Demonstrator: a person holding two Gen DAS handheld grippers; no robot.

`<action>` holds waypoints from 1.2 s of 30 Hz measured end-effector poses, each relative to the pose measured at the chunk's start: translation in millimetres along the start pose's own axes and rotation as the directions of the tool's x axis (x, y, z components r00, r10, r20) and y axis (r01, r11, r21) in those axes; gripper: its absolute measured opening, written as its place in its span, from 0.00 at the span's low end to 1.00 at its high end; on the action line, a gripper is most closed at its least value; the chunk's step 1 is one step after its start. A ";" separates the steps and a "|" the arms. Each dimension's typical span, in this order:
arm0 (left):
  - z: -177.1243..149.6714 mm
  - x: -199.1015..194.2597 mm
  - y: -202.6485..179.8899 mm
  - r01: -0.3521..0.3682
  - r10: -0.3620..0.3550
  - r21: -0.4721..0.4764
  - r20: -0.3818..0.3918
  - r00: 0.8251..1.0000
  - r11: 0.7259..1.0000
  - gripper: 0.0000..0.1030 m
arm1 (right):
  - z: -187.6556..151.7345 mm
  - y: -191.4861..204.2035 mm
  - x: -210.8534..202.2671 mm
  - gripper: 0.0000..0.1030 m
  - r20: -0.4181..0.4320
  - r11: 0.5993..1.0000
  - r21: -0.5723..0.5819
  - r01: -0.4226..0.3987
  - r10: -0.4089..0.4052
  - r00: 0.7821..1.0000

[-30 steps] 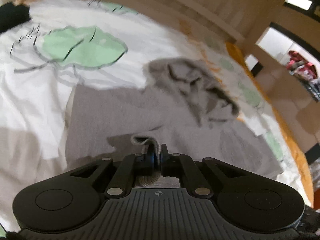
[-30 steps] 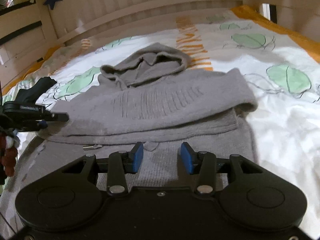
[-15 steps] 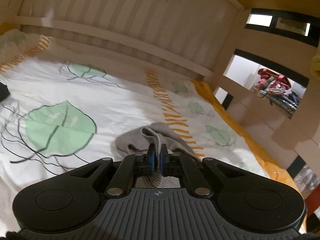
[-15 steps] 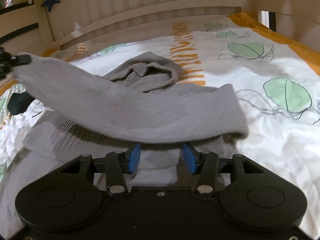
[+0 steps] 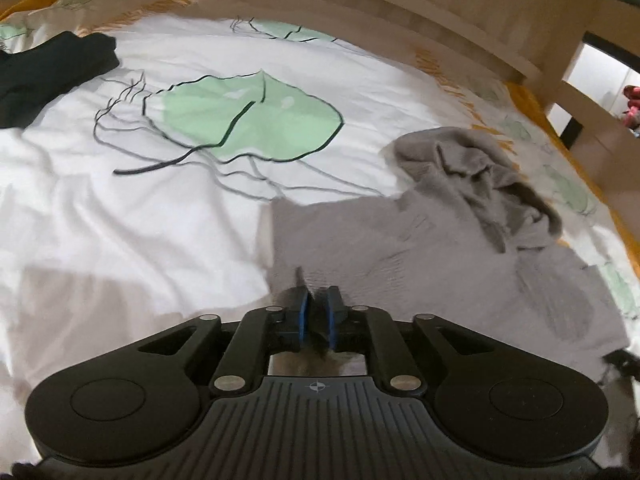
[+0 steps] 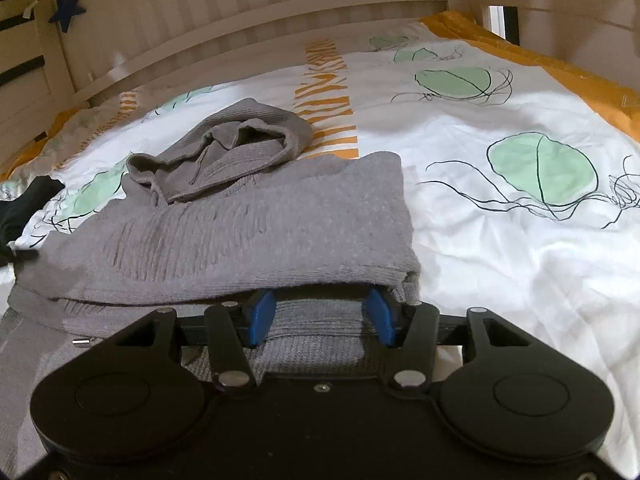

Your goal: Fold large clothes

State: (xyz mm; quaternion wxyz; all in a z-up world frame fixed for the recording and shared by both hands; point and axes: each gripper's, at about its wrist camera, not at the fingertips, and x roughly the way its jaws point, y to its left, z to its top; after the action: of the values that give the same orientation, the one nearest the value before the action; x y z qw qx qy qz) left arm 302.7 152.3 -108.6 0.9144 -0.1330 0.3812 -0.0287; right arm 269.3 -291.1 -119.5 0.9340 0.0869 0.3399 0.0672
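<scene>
A dark garment [image 5: 52,68] is lying at the far left of the bed [image 5: 132,220], apart from the rest. The left claw [image 5: 316,312] is opening, its blue pads just parting, with grey knit showing in the narrow gap. The grey hoodie [image 6: 240,216] is lying on the leaf-printed cover, sleeve folded across its body, hood bunched beyond. The right claw [image 6: 320,312] is standing spread at the hoodie's near edge, pinching nothing.
</scene>
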 end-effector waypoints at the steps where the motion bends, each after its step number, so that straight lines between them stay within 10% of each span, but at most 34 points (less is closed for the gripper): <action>1: -2.1 -1.8 1.0 -0.008 0.008 0.005 0.010 1.000 1.000 0.19 | 0.2 -0.6 -0.4 0.55 -0.002 1.000 0.002 -0.002 0.002 1.000; 5: 1.2 -18.6 -7.8 -0.107 0.104 0.065 0.047 0.993 0.992 0.38 | 3.4 1.0 -4.7 0.55 -0.025 1.000 -0.001 0.006 -0.006 1.000; 11: 1.7 -46.4 -38.0 -0.064 0.041 0.147 0.156 0.987 0.987 0.70 | 13.3 17.9 -39.6 0.59 -0.045 0.998 -0.027 -0.056 0.055 0.997; 17: -2.9 -14.8 -64.8 -0.020 0.004 0.191 0.083 0.997 0.981 0.73 | 43.3 39.7 -31.2 0.59 0.043 0.993 -0.075 -0.091 0.094 0.995; 22: -25.0 14.7 -53.9 -0.086 0.082 0.197 0.027 0.996 0.977 0.84 | 31.5 16.5 17.7 0.58 -0.104 1.000 -0.015 -0.009 0.008 0.995; 36: -23.2 -9.2 -54.3 -0.070 0.072 0.178 -0.004 0.997 0.981 0.90 | 25.9 4.4 6.4 0.59 -0.103 0.996 -0.014 -0.087 0.086 0.991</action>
State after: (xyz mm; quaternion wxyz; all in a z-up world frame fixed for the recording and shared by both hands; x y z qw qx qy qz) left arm 282.5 96.3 -103.4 0.9211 -0.0368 0.3863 -0.0305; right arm 290.6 -288.6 -103.0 0.9124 0.0894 0.3825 0.1150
